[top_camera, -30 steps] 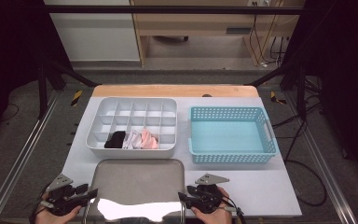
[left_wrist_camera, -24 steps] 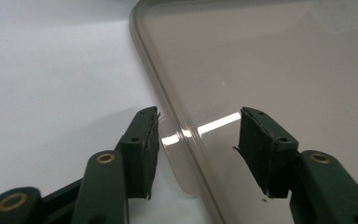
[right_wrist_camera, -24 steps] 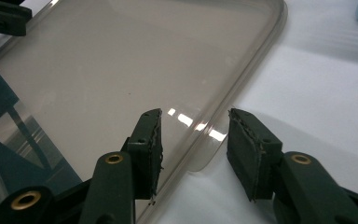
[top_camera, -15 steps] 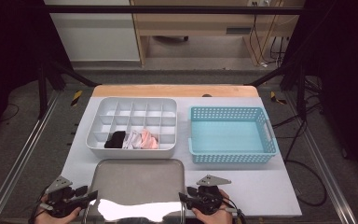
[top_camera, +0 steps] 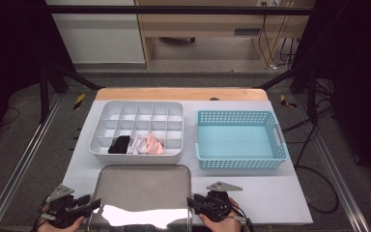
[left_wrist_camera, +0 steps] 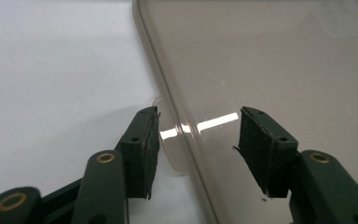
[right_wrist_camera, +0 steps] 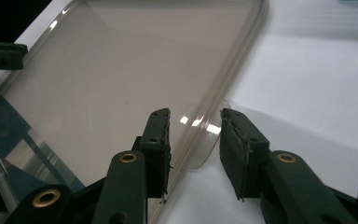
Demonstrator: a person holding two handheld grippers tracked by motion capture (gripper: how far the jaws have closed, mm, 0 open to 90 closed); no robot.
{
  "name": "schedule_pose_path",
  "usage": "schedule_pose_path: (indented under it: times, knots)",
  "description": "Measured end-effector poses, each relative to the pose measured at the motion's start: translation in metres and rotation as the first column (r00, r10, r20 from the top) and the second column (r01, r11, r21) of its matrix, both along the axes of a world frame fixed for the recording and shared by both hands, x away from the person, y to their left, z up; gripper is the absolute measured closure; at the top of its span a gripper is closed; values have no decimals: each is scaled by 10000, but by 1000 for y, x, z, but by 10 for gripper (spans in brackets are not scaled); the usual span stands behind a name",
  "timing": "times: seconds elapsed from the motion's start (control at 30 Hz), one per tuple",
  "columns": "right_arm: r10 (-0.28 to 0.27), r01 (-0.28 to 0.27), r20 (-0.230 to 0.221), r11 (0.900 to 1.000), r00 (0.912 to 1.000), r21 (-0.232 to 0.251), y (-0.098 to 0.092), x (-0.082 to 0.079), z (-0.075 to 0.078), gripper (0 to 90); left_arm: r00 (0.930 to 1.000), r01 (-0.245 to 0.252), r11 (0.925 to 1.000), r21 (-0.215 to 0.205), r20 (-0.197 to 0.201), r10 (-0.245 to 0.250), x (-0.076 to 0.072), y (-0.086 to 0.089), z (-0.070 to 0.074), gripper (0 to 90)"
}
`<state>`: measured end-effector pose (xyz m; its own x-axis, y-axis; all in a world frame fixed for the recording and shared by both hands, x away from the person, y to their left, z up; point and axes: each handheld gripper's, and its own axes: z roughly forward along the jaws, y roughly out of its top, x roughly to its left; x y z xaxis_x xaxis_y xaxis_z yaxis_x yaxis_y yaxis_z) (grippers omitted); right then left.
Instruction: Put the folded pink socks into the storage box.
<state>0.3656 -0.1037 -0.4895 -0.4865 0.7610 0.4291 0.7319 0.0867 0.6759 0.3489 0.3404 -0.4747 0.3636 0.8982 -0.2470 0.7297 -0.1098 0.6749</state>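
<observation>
A: Where does the clear lid (top_camera: pixel 142 193) lie?

B: In the high view it lies flat on the white table (top_camera: pixel 280 193), at the bottom centre of the frame, just below the white divided organiser (top_camera: pixel 137 113). The blue basket (top_camera: pixel 241 140) stands to the right of the organiser, in the centre right of the frame.

A: And the 2 grippers?

B: The left gripper (top_camera: pixel 84 205) is at the lower left of the high view, at the left edge of the lid. The right gripper (top_camera: pixel 195 203) is at the lower centre, at the right edge of the lid. A hand holds each one at the bottom border.

A: What is the state of the left gripper (left_wrist_camera: pixel 198 135)?

B: In the left gripper view its jaws stand wide apart. The rim of the lid (left_wrist_camera: pixel 261 60) and a small clear tab (left_wrist_camera: pixel 172 149) pass between them in the lower middle of the frame. No pad presses on the lid, so it is open.

A: And the right gripper (right_wrist_camera: pixel 196 144)?

B: Its jaws have just been closing. In the right gripper view the rim of the lid (right_wrist_camera: pixel 121 70) and a small tab (right_wrist_camera: pixel 207 140) are between them, low in the centre. A gap shows on both sides, so nothing is gripped yet.

A: What is inside the organiser?

B: In the front row there are 3 small cloth items: the black item (top_camera: pixel 120 144), the white item (top_camera: pixel 137 143) and the pink item (top_camera: pixel 153 143).
</observation>
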Motion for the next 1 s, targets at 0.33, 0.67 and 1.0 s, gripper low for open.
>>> schedule_pose_path:
  times: [0.33,0.67,1.0]
  knots:
    - [-477,519,-575,9959,9972,740,-3,5,-2,651,10000,-47,9999,-114,-8,47,0,2,-1,485]
    - [326,-292,-275,9928,9991,1157,10,5,9,707,10000,-53,10000,-67,25,53,0,2,-1,494]
    - [-309,305,34,9956,9995,889,-6,5,-2,681,10000,-35,10000,-53,59,36,0,2,-1,496]
